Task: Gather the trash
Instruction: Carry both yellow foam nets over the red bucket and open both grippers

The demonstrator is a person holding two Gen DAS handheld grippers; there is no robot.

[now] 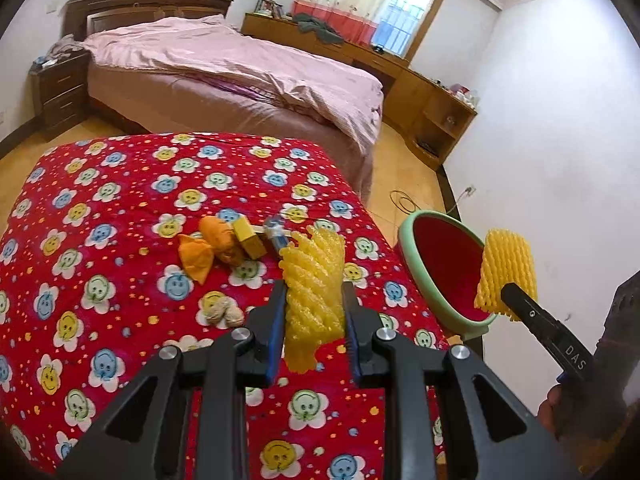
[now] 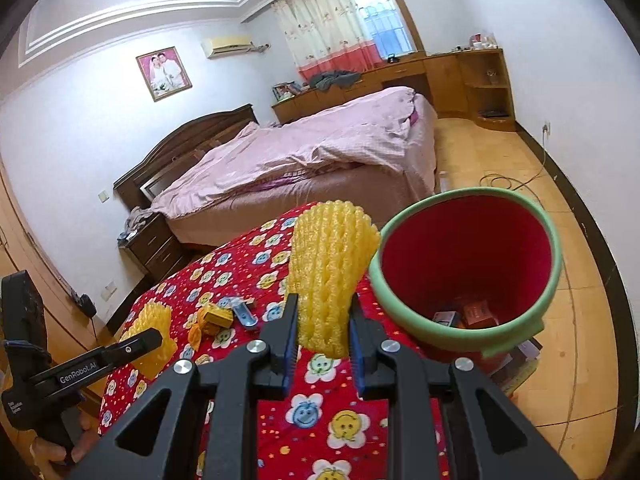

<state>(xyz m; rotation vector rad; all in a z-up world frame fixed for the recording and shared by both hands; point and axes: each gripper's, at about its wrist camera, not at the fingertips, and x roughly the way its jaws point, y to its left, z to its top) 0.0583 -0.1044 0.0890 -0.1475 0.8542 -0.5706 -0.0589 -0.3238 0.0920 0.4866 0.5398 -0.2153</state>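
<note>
Nearest each camera, the left tool [image 1: 314,304] is clenched on a yellow foam fruit net [image 1: 314,280], and the right tool [image 2: 324,312] grips a second foam net [image 2: 332,268] the same way; both nets stand up out of the jaws, lifted clear of the table [image 1: 100,240], presumably so they can be carried across to the bin. The nets are soft, springy mesh sleeves of puffy foam strands, squeezed narrow where the pads pinch them. The right net sits just beside the green rim of the red-lined bin [image 2: 468,344], which stands off the table's edge and already holds a few small cartons. Farther out on the plush flower-printed red cover lie crumpled orange wrappers [image 1: 208,248], a small yellow box [image 1: 250,238] and peanut shells [image 1: 224,314], seemingly left to collect.
</note>
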